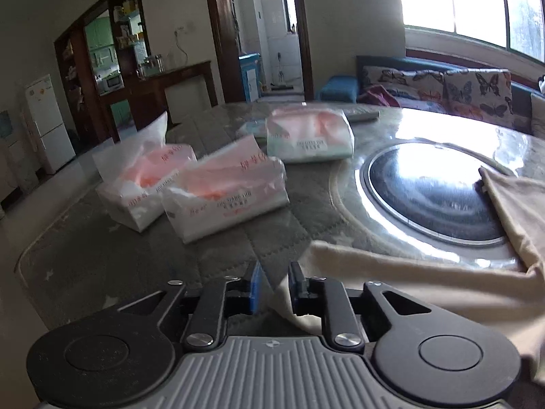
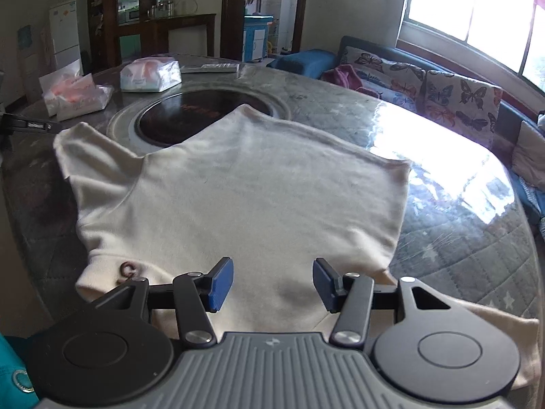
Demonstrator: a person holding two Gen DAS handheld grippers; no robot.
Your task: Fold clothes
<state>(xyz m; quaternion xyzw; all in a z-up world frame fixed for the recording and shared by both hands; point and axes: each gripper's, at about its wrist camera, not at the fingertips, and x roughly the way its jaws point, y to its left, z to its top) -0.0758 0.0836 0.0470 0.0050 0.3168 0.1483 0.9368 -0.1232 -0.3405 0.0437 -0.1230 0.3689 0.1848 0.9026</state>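
A cream garment [image 2: 238,184] lies spread flat on the round table, its top edge overlapping the dark round cooktop [image 2: 184,116]. My right gripper [image 2: 272,283] hovers open above the garment's near hem, with nothing between its blue pads [image 2: 221,283]. My left gripper [image 1: 276,288] is at the garment's left sleeve [image 2: 64,143], its fingers nearly together with the cream cloth [image 1: 391,269] pinched between them. In the right wrist view the left gripper [image 2: 27,124] shows as a black bar at the far left edge. A small brown ring mark [image 2: 128,268] sits on the hem.
Three plastic tissue packs [image 1: 221,197] [image 1: 150,184] [image 1: 308,136] stand on the table's far left side. A remote [image 2: 213,67] lies at the back. The glossy quilted table top [image 2: 460,225] drops off at right. A butterfly-patterned sofa [image 2: 442,92] sits beyond. Teal fabric [image 2: 13,371] is at lower left.
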